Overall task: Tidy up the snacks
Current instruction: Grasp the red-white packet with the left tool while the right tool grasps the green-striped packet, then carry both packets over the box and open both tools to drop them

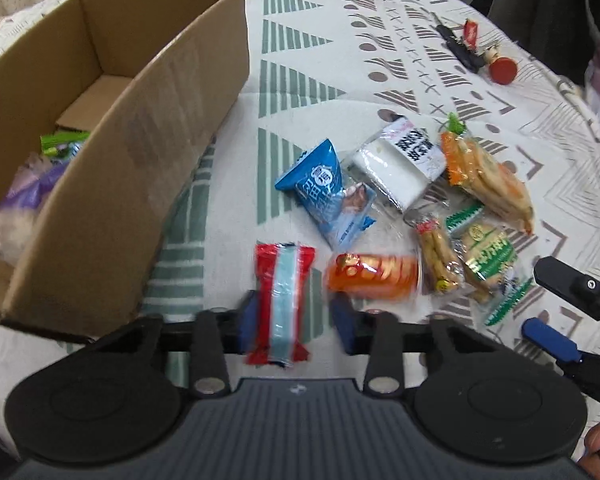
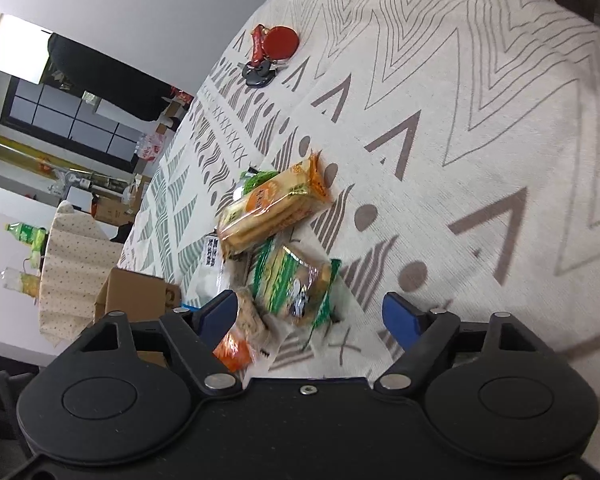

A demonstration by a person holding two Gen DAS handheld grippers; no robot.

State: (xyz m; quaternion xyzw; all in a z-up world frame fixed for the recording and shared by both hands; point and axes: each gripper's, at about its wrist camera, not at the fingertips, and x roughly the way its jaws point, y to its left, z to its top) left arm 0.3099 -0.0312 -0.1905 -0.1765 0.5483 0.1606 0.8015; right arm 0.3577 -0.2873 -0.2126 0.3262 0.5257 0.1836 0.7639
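A red and light-blue snack packet (image 1: 282, 300) lies lengthwise between the blue pads of my left gripper (image 1: 296, 318). The left pad touches it and a gap shows at the right pad, so the gripper is open. Left of it stands the open cardboard box (image 1: 140, 140), with a purple bag (image 1: 28, 192) and a green packet (image 1: 62, 140) inside. My right gripper (image 2: 310, 316) is wide open over the green cracker packet (image 2: 296, 284) and appears at the right edge of the left wrist view as the right gripper (image 1: 552, 308).
Loose on the patterned tablecloth (image 1: 320, 40) lie a blue packet (image 1: 328, 196), a white packet (image 1: 396, 164), an orange cracker packet (image 1: 488, 180), an orange pouch (image 1: 374, 276) and stick snacks (image 1: 436, 260). Keys with a red disc (image 1: 502, 70) sit further back.
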